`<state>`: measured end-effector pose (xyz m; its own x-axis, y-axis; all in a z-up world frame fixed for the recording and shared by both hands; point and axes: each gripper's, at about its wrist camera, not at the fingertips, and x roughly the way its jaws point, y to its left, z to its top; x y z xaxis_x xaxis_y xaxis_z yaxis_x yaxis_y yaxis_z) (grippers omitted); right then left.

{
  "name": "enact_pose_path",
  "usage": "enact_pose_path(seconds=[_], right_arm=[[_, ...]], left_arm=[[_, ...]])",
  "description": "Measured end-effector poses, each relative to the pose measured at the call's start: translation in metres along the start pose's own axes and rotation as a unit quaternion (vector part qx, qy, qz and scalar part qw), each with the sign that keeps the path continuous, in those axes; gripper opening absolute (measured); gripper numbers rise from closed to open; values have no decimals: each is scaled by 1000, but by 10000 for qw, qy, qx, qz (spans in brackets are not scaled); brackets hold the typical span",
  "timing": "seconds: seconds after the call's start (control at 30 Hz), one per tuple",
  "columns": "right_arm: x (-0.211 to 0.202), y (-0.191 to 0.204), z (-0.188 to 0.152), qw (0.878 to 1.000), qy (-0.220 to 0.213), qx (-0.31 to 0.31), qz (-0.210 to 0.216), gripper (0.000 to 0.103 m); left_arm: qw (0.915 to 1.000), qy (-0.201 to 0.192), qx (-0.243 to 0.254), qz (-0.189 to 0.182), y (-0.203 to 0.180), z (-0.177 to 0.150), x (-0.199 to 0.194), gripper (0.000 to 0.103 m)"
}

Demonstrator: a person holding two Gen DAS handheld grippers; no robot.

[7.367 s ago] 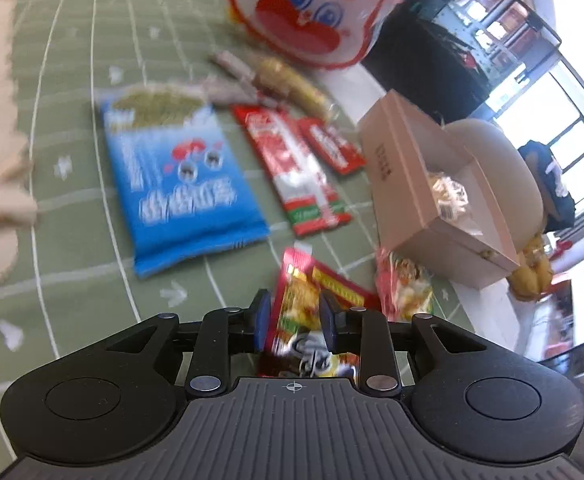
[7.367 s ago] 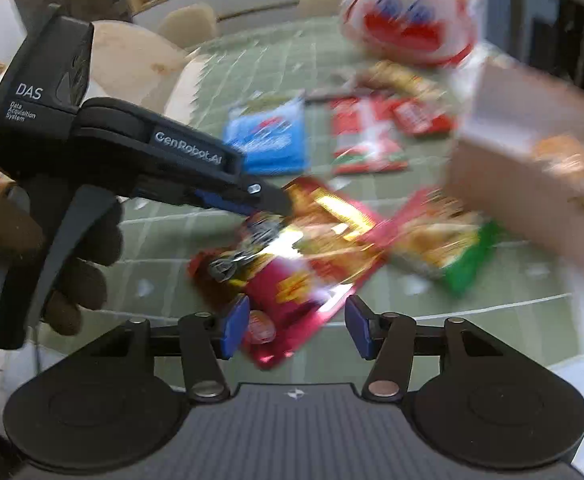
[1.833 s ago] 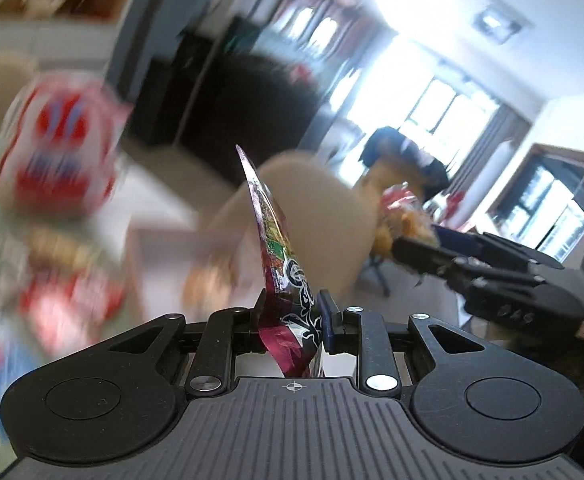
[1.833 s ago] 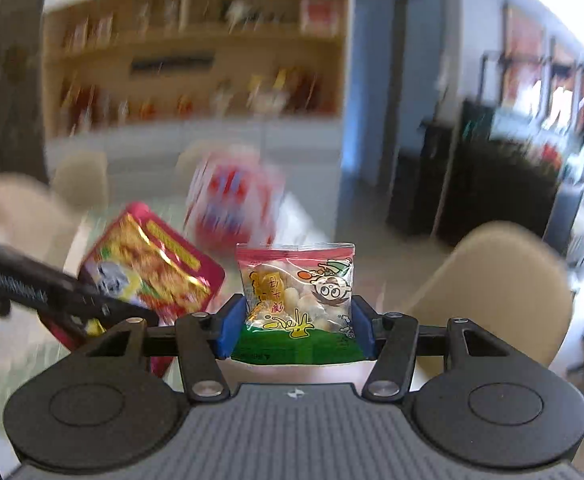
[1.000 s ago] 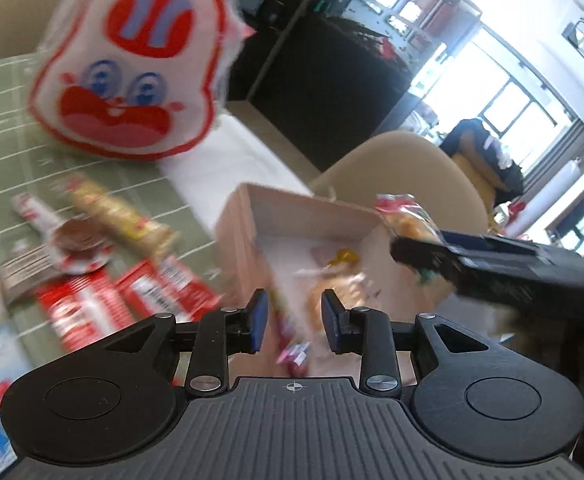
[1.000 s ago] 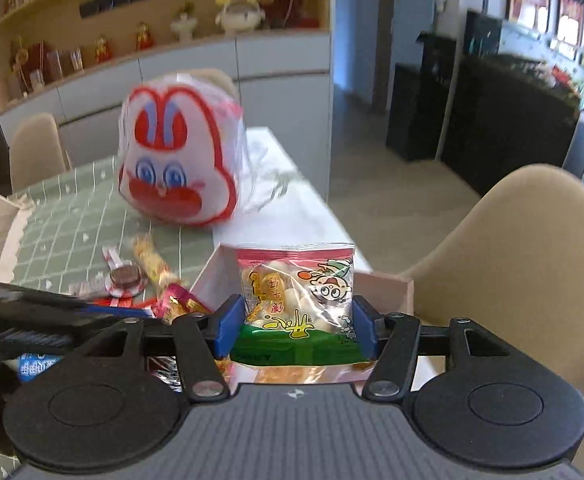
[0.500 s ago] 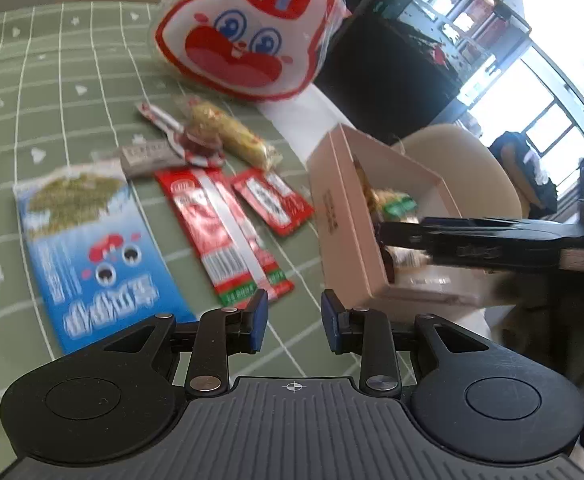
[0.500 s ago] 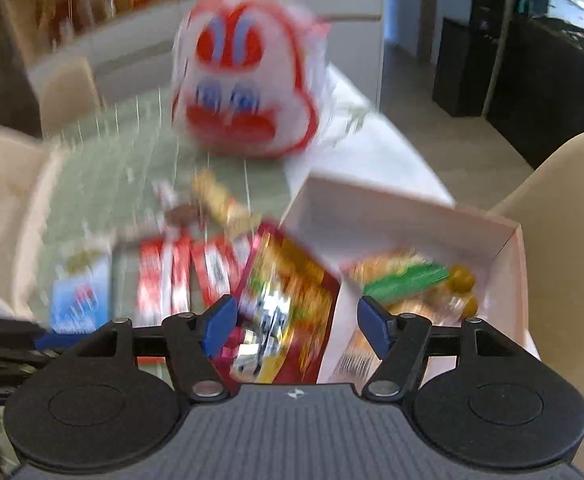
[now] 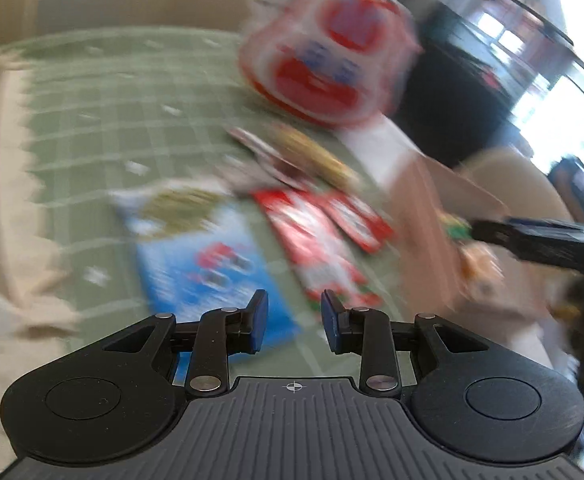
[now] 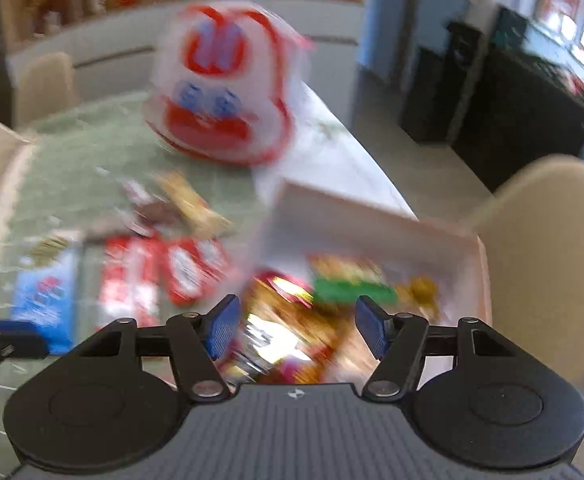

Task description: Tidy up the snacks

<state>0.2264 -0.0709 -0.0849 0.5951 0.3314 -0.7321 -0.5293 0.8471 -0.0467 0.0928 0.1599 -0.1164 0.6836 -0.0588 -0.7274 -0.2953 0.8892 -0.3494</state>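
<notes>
The pale cardboard box point(image 10: 356, 216) stands at the table's right edge. A red-and-yellow snack bag point(image 10: 288, 320) and a green-and-yellow packet point(image 10: 352, 288) lie inside it. My right gripper point(image 10: 296, 328) hovers open just above them with nothing between its fingers. My left gripper point(image 9: 294, 322) is open and empty over the green cloth, beside the blue snack bag point(image 9: 208, 264) and left of the box point(image 9: 424, 236). Two red packets point(image 9: 316, 240) lie between the blue bag and the box. Both views are blurred.
A big bunny-faced bag point(image 10: 228, 96) stands at the back of the green checked tablecloth point(image 9: 92, 120). A yellow bar point(image 10: 192, 200) and small wrappers lie in front of it. Beige chairs point(image 10: 552, 240) stand around the table, and the right gripper's arm point(image 9: 540, 240) reaches over the box.
The red-and-yellow bag left my left gripper and the green packet left my right gripper; both now lie in the box. My left gripper swung left, away from the box, over the cloth.
</notes>
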Motion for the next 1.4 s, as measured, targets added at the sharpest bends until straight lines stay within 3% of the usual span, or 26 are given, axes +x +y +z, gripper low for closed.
enact_pose_path(seconds=[0.13,0.23,0.3,0.4,0.57,0.7,0.77,0.83,0.9,1.07,1.4], right_arm=[[9,30,31,9979,56,-41,651,65],[38,45,63,9907,429,355,1243,67],[63,55,81,9867,561,594,1407,67],[105,70,104,9857,632,745,1376,67],[175,88,122,9927,768,394,848,67],[204,95,120,9879,1212,152,956,61],[199,102,114,9877,1204,-9,998,57],[189,108,109,9840,1293,-159,1217,40],[177,113,99,9785,1400,-290,1485,35],[137,120,61,9665,1543,-362,2020,32],[57,103,-16,9584,1690,-49,2301,30]], left_arm=[[9974,-265,-505,442,30,11,-2,33],[9937,-414,-831,633,50,18,2,33],[9906,-459,-1063,728,61,23,7,33],[9866,-476,-1321,827,72,26,15,33],[9849,-453,-1465,800,86,30,26,33],[9848,-476,-1569,567,93,33,35,33],[9859,-461,-1535,477,94,35,37,33],[9871,-425,-1496,373,94,34,38,32],[9883,-347,-1469,232,95,31,37,32],[9907,-155,-1347,-57,92,17,28,32],[9955,260,-810,-411,64,-1,19,32]])
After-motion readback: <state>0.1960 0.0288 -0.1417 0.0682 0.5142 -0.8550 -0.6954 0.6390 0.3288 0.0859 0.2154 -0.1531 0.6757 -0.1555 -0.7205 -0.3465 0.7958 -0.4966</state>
